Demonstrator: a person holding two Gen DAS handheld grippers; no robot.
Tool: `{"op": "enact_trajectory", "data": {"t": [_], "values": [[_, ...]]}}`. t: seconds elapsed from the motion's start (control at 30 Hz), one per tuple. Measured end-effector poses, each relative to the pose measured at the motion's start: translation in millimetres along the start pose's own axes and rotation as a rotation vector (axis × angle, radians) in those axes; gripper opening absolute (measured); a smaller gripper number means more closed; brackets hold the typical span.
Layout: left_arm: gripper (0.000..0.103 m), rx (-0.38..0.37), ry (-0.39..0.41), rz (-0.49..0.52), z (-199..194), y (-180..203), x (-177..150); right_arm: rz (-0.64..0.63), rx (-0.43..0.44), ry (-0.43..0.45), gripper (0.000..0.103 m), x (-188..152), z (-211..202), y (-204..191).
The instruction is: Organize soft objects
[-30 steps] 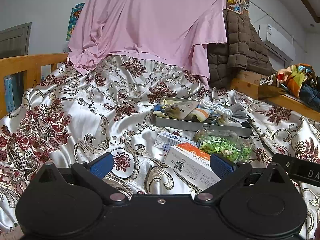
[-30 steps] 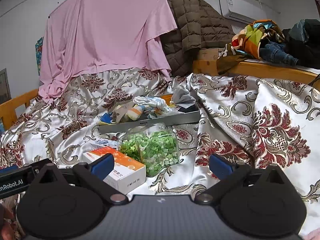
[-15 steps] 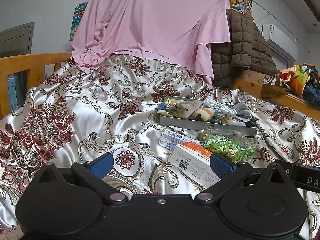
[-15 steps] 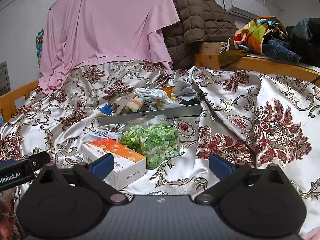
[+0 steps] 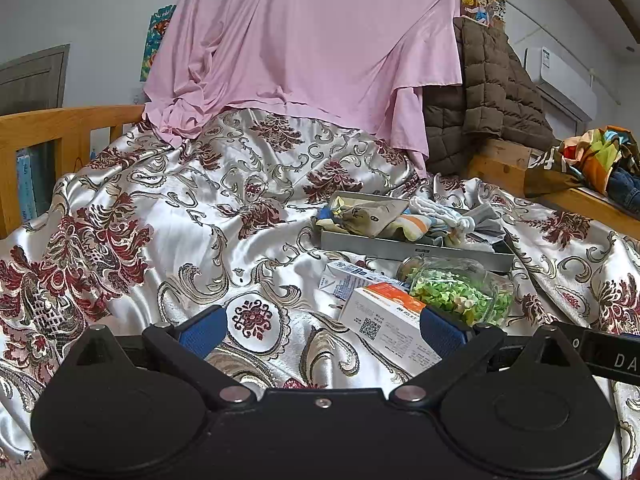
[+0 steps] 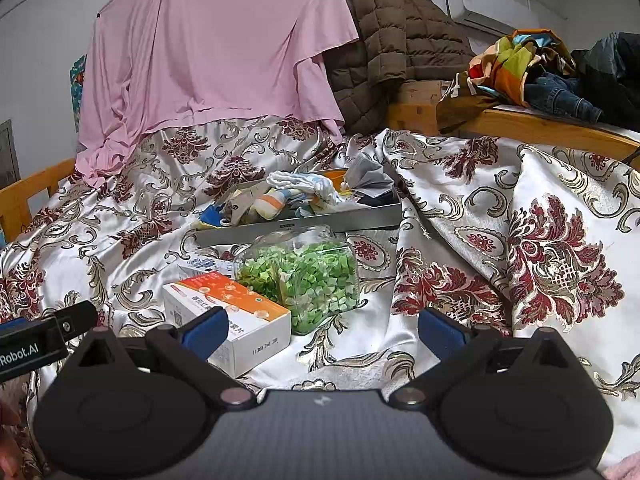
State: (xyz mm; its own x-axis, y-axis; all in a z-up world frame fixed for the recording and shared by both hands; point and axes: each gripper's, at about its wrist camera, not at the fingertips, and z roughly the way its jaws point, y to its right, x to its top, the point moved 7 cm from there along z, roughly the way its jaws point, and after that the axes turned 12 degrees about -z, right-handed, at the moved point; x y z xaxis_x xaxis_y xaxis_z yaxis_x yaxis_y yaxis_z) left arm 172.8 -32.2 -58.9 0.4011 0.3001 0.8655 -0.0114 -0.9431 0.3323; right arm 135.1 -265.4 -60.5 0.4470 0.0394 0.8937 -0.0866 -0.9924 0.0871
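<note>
A grey tray point(image 5: 408, 249) point(image 6: 304, 227) on the patterned bed cover holds several soft items: socks, a white knotted cloth point(image 5: 436, 210) point(image 6: 300, 184) and grey fabric point(image 6: 368, 178). In front of it lie a clear jar of green bits point(image 5: 460, 290) point(image 6: 304, 276), an orange-and-white box point(image 5: 390, 320) point(image 6: 228, 312) and a blue-and-white box point(image 5: 348, 278). My left gripper point(image 5: 322, 326) is open and empty, low over the cover, near the orange box. My right gripper point(image 6: 320, 326) is open and empty, just in front of the jar and box.
The satin floral cover point(image 5: 160, 240) is rumpled, with a raised fold at the right point(image 6: 540, 240). A pink sheet point(image 5: 312, 40) and brown quilted jacket point(image 5: 492, 92) hang behind. Wooden bed rails point(image 5: 40, 128) point(image 6: 540, 128) frame the sides; clothes point(image 6: 540, 72) are piled on the right.
Both grippers have moved slightly forward and lower toward the boxes and jar. Both stay open and empty. Nothing on the bed has moved.
</note>
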Motion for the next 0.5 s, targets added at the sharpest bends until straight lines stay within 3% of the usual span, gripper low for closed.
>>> {"op": "enact_trajectory", "data": {"t": [0.5], "values": [[0.102,0.008,-0.003,-0.006,1.1,-4.4,-0.5,-0.001,0.0,-0.002,0.103,-0.4,0.1,-0.4]]}}
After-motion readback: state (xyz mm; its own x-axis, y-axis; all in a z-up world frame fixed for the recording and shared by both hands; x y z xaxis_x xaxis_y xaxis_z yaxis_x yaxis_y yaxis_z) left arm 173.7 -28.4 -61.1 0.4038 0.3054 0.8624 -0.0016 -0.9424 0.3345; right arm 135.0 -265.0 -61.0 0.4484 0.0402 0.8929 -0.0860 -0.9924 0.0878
